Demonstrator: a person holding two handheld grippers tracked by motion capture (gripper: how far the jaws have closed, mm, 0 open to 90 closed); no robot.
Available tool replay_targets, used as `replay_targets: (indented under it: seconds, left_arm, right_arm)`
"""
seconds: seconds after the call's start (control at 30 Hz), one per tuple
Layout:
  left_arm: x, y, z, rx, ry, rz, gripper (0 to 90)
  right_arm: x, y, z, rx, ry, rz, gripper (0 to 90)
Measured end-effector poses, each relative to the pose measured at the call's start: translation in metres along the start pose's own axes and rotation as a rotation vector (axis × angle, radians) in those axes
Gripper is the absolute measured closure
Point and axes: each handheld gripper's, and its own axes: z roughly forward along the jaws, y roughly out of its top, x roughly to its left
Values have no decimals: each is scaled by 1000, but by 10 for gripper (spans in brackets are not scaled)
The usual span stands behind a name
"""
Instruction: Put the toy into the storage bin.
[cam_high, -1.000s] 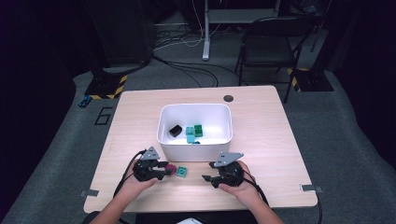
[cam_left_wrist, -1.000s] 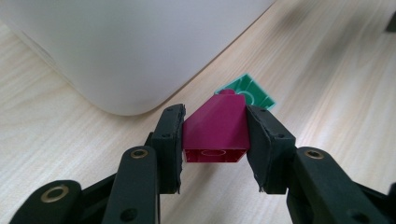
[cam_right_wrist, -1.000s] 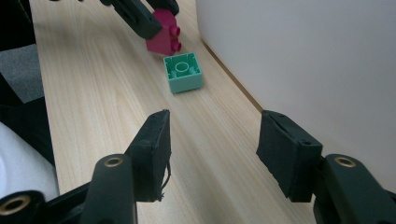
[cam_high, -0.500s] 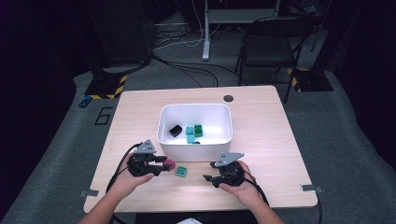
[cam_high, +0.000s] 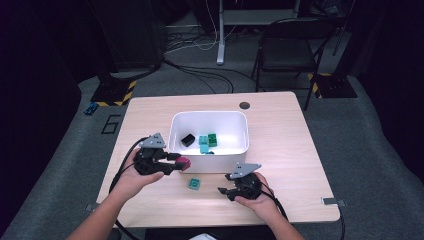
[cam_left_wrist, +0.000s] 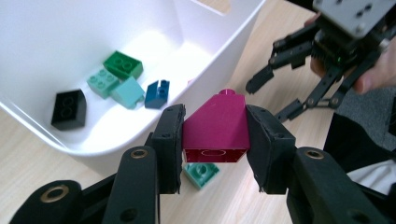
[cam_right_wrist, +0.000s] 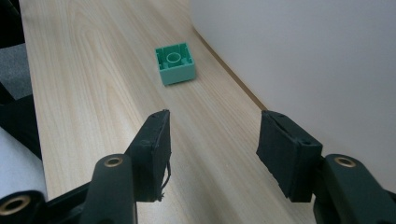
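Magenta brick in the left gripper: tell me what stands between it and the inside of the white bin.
Only the bin's near wall. The left gripper holds the magenta brick just outside and about level with that rim, so it must clear it. Past the rim the bin floor is open in front of the loose bricks. Nothing else visible blocks it.

The high view looks forward and down from the person's side, taking in the whole table (cam_high: 280, 125). The left gripper view sits close, facing the bin (cam_left_wrist: 60, 28) at 11 o'clock. The right gripper view skims low; both gripper views share the green brick (cam_right_wrist: 175, 62).
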Motion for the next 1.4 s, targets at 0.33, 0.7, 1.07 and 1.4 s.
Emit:
replay_targets:
  seconds: [0.33,0.7,1.07,1.4]
  left_arm:
    - [13,37,0,-10,21,19,588]
    - [31,67,15,-5,42,12,589]
    - [53,91,49,-5,58,-26,589]
    - [63,104,86,-6,59,-29,588]
  right_arm:
    - [-3,-2,0,1,-6,8,435]
    - [-4,-3,2,8,-9,4,435]
    - [-6,-5,2,9,-8,13,435]
    - [-5,-5,5,19,-2,7,435]
